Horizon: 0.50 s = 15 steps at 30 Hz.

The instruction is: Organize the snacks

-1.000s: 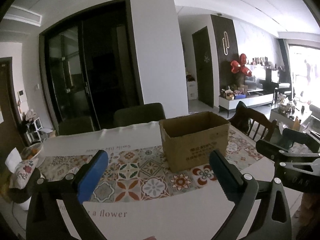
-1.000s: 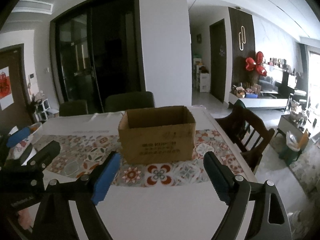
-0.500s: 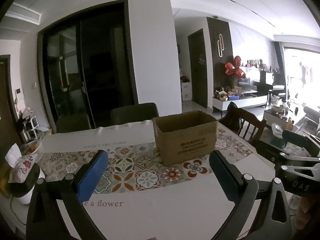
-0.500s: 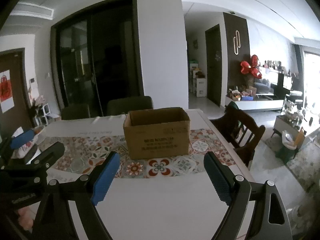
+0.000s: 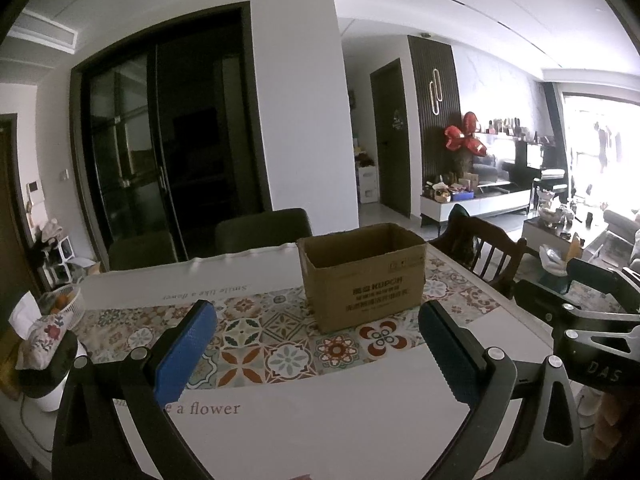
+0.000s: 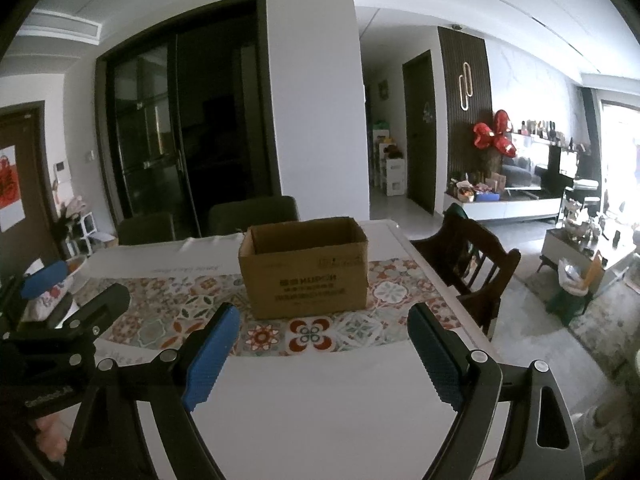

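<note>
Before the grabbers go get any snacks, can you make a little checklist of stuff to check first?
1. Left gripper fingers apart, nothing between them: ok.
2. Right gripper fingers apart, nothing between them: ok.
3. Cardboard box upright with its top open: ok.
4. Room inside the box: cannot tell, its bottom is hidden.
5. Snacks in sight to pick up: not ok, none show on the table.
6. Bare table between the fingers and the box: ok.
</note>
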### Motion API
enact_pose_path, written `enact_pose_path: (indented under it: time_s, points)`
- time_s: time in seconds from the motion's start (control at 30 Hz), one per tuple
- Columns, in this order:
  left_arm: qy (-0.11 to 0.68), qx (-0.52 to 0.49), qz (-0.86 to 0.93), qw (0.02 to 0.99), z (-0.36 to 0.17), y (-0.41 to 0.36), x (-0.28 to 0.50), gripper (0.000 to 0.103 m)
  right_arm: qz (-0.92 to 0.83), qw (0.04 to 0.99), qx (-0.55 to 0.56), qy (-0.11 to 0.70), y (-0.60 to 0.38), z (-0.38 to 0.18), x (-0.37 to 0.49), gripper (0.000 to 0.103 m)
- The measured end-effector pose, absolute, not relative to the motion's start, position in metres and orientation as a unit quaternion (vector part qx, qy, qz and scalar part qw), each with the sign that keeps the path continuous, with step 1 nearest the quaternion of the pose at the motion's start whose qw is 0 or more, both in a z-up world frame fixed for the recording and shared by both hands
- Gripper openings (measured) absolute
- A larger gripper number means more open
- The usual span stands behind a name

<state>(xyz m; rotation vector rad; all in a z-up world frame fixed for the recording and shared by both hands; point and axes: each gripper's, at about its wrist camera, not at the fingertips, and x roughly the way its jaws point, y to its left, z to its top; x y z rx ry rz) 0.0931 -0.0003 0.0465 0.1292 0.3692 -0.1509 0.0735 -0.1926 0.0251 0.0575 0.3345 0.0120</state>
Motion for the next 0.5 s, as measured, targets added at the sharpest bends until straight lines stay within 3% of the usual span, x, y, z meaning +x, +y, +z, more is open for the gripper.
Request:
enact_pose_path:
  time_s: [0.5]
  points:
    - [0.184,0.063,-0.071,0.978,0.0460,-0.0032,0.0942,0.103,0.002,0.986,0.030,0.166,-0.1953,0.0253,0.0719,0.086]
